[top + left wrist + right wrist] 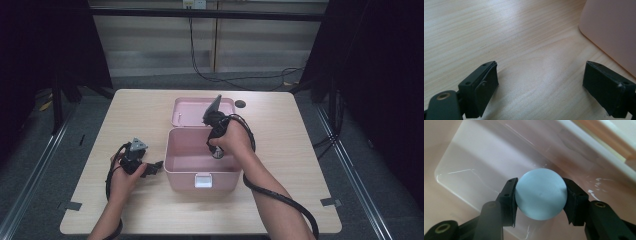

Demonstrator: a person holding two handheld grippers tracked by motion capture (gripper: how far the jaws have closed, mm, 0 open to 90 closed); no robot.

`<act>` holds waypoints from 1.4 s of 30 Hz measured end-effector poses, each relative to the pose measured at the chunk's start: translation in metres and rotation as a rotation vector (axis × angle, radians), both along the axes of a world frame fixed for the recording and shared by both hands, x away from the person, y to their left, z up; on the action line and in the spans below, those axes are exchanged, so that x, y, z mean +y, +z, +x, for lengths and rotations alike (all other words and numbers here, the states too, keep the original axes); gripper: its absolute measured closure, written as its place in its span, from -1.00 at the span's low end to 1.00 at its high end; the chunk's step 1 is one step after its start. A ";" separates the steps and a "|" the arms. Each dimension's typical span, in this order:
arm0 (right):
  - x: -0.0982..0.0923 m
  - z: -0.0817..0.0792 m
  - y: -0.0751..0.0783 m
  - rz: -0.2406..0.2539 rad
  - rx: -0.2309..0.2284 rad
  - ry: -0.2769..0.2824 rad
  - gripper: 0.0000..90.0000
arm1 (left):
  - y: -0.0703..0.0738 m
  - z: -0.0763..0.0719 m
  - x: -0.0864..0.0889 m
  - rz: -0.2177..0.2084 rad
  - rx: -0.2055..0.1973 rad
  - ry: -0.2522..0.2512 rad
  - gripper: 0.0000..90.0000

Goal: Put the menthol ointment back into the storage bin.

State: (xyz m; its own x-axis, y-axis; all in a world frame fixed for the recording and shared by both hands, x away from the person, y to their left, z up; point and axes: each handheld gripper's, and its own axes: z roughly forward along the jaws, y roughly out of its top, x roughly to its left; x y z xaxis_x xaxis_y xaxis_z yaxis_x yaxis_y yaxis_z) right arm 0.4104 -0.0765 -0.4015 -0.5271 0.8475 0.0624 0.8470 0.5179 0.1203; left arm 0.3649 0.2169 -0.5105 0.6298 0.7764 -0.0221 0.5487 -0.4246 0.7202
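A pink box [172, 150] stands open at the table's middle, its lid [192, 111] lying flat behind it. My right gripper [217, 152] points down into the box. In the right gripper view it [541, 197] is shut on a pale blue ball [541, 193], with the glossy pink box floor [486, 157] just beyond. My left gripper [157, 166] rests low over the table, left of the box. In the left gripper view its jaws [540, 85] stand wide apart with bare wood between them, and the box wall [611, 30] is at the right.
The box has a white latch [202, 181] on its front wall. A small dark round spot [240, 104] sits on the wooden table [300, 165] behind the lid. Black cables run across the floor [240, 80] beyond the table's far edge.
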 end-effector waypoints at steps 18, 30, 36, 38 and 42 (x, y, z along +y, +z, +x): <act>0.002 0.002 -0.014 -0.013 -0.002 -0.011 0.13 | 0.000 0.000 0.000 -0.001 -0.001 -0.001 -0.73; 0.002 0.003 -0.019 -0.010 -0.001 -0.016 0.13 | 0.000 0.000 0.000 -0.002 -0.001 -0.001 -0.73; 0.002 0.003 -0.022 -0.011 -0.007 -0.019 0.13 | 0.000 0.000 0.000 -0.001 -0.002 -0.001 -0.73; 0.001 0.004 -0.023 -0.014 -0.008 -0.020 0.13 | 0.000 0.000 0.000 -0.001 -0.001 -0.001 -0.73; 0.001 0.004 -0.025 -0.013 -0.006 -0.023 0.13 | 0.000 0.000 0.000 -0.002 -0.001 -0.001 -0.74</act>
